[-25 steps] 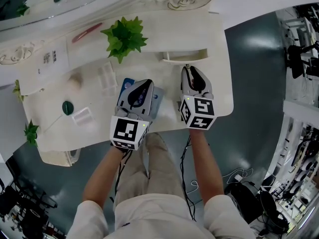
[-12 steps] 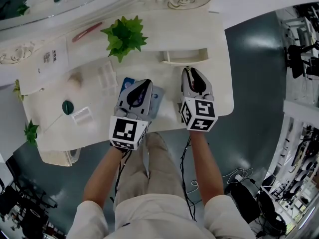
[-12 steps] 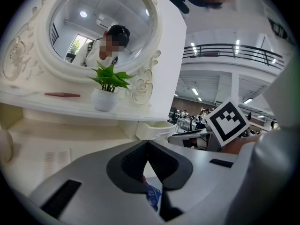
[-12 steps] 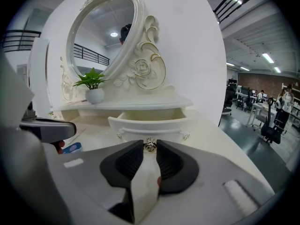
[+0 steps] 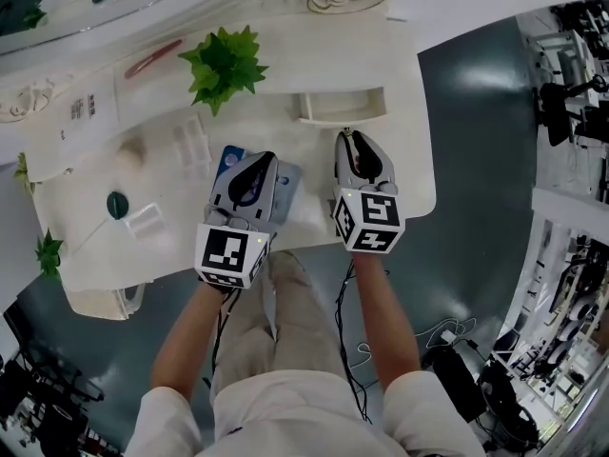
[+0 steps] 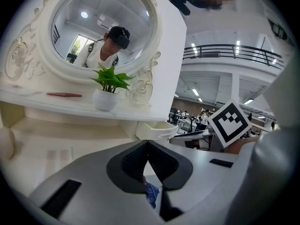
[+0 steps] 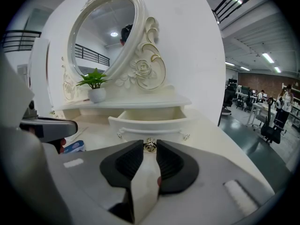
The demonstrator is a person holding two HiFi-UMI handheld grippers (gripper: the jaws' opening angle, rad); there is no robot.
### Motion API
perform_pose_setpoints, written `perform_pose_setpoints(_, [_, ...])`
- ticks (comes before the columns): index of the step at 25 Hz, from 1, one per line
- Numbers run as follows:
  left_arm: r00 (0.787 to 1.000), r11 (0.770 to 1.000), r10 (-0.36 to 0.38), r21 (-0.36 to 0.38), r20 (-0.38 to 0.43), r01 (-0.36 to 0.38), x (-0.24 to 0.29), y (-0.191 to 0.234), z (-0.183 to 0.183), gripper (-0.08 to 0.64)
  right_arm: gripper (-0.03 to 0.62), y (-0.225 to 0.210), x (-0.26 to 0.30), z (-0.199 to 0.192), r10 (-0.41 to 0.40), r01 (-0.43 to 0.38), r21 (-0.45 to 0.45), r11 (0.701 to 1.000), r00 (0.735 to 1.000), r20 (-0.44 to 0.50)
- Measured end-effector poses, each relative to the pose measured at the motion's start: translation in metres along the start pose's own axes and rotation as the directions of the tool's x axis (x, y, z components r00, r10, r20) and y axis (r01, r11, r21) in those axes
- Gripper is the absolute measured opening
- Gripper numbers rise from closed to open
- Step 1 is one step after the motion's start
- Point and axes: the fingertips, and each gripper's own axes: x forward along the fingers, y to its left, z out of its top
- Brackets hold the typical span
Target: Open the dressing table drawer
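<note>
Right gripper point(image 7: 149, 149): jaws narrowly apart, pinching the gold knob point(image 7: 150, 145) of the drawer point(image 7: 150, 122). Left gripper point(image 6: 147, 143): closed, empty, idle. The drawer projects from the dressing table point(image 7: 213, 137) exactly as a second ago. It is already out, so the pull looks finished or paused.

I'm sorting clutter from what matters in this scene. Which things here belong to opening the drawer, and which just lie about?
In the job: drawer, its gold knob, right gripper closed on it.
Lying about: potted plant, blue packet, clear boxes, paper sheet, red stick.
</note>
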Motion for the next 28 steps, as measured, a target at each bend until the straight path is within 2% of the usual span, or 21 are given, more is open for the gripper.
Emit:
perform_pose_setpoints(15, [0.999,0.999,0.041,-0.017,0.001,-0.041,-0.008,0.010,-0.007,0.011,0.097,0.001,-0.010,-0.007,0.004,-0.004,0.006,1.000,1.000,0.000])
perform_pose_setpoints(28, [0.999,0.999,0.041,-0.017,0.004,-0.041,-0.010,0.006,-0.008,0.010,0.097,0.002,-0.015,-0.009,0.007,-0.007,0.005,1.000,1.000,0.008])
